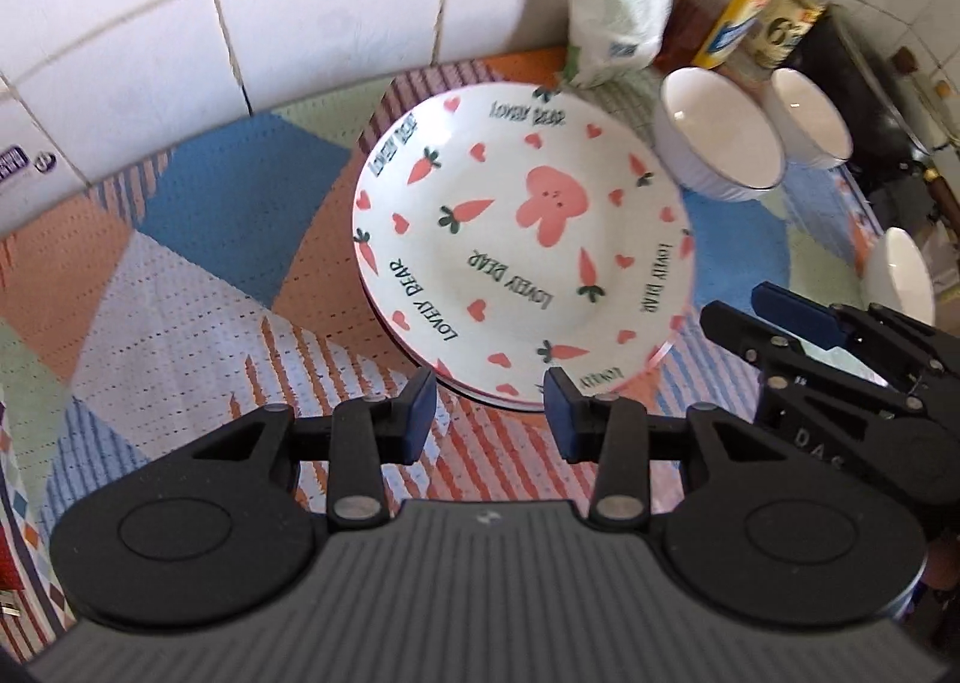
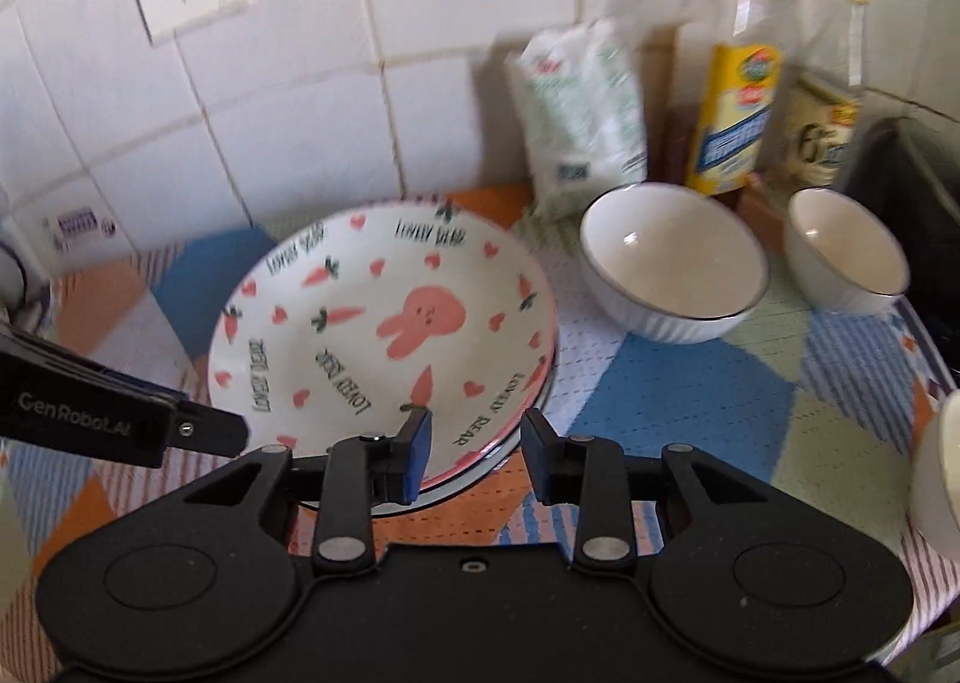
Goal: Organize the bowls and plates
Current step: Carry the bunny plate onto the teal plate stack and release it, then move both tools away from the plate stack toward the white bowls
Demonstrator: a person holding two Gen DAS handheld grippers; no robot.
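Both our left tongs [image 1: 489,413] and right tongs [image 2: 477,452] gape empty at six o'clock of the stacked plates [image 1: 522,239], apparently done, while three bowls [image 2: 672,263] at two o'clock on the worktop [image 1: 198,287] remain unstacked.

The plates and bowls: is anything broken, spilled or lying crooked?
Nothing stands out. The rabbit plate sits level on the plates beneath it, and the three white bowls stand upright, apparently empty.
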